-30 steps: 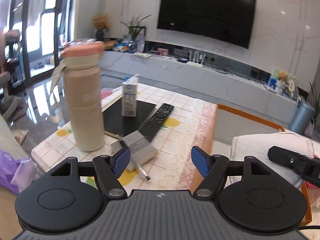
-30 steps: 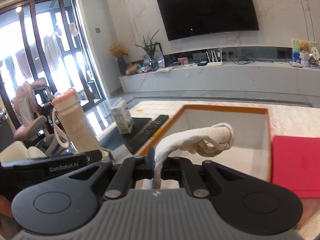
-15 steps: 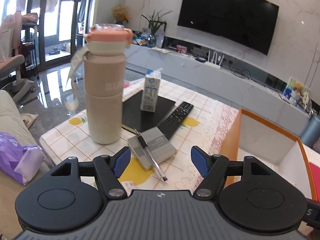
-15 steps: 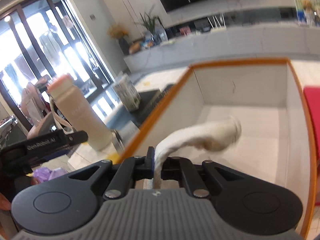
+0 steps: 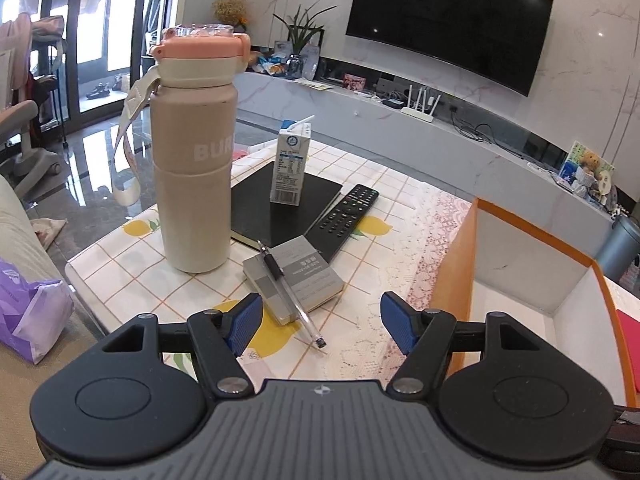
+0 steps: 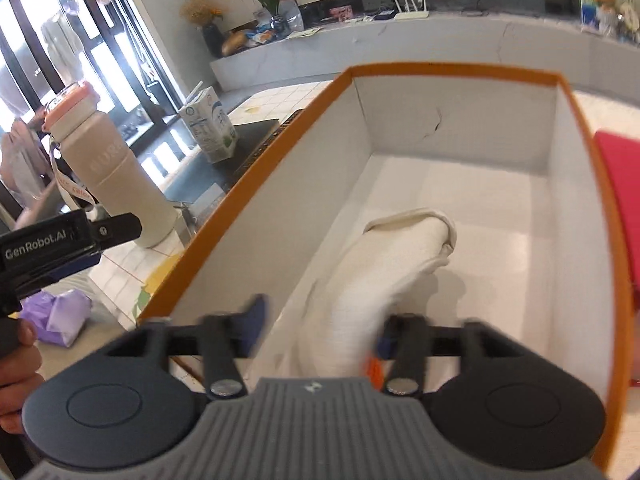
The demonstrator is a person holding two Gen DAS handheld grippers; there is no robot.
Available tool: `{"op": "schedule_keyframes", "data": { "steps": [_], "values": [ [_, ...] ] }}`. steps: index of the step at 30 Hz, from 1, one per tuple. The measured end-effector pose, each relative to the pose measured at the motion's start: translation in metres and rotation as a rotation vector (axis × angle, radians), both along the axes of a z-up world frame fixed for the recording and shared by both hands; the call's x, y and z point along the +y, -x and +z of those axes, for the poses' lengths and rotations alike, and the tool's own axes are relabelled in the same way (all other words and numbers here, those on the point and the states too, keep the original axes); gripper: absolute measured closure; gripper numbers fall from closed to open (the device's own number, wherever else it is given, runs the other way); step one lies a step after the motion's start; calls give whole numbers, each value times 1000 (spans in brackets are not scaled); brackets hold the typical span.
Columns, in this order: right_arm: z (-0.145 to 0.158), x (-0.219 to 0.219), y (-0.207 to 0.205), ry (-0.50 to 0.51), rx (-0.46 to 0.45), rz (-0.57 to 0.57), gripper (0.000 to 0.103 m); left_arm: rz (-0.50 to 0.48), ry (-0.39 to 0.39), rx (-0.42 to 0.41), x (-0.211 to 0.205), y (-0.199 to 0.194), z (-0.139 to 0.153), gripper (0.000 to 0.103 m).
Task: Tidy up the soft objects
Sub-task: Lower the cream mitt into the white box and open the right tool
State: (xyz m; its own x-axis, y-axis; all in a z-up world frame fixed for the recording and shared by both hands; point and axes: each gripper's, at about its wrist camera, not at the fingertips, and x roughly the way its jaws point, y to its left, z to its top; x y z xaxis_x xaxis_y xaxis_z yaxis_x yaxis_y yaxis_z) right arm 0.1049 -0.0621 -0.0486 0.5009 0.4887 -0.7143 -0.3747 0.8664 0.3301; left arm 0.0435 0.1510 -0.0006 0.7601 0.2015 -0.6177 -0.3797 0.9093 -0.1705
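A cream towel lies inside the orange-rimmed white box, its near end between my right gripper's fingers. My right gripper is open over the box's near end, with its jaws spread apart. My left gripper is open and empty above the table, left of the box. A red cloth lies to the right of the box.
On the tablecloth stand a beige bottle and a milk carton on a black notebook. A remote, a grey box and a pen lie close by. A purple bag sits lower left.
My right gripper opened and let go of the towel, which dropped into the box. My left gripper shifted left and a little closer to the table.
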Motion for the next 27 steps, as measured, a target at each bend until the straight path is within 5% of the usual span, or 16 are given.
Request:
{"op": "schedule_keyframes", "data": {
  "steps": [5,11,15,19,23,27],
  "values": [
    [10,-3,6,78,1,-32,24,-28,-35,-25,-7,6,11,24],
    [20,-17,14,107,-1,-80,24,-29,-42,-64,-10,16,26,23],
    [43,-33,30,88,-79,-76,26,-30,-42,-69,-11,17,27,23],
    [56,-34,32,202,-185,-85,60,-38,-44,-59,-11,14,24,23],
    [40,-23,12,410,-156,-42,102,-37,-40,-39,-9,9,18,23],
    [24,-9,-5,581,-143,80,103,-38,-44,-16,-7,4,10,23]
  ]
}}
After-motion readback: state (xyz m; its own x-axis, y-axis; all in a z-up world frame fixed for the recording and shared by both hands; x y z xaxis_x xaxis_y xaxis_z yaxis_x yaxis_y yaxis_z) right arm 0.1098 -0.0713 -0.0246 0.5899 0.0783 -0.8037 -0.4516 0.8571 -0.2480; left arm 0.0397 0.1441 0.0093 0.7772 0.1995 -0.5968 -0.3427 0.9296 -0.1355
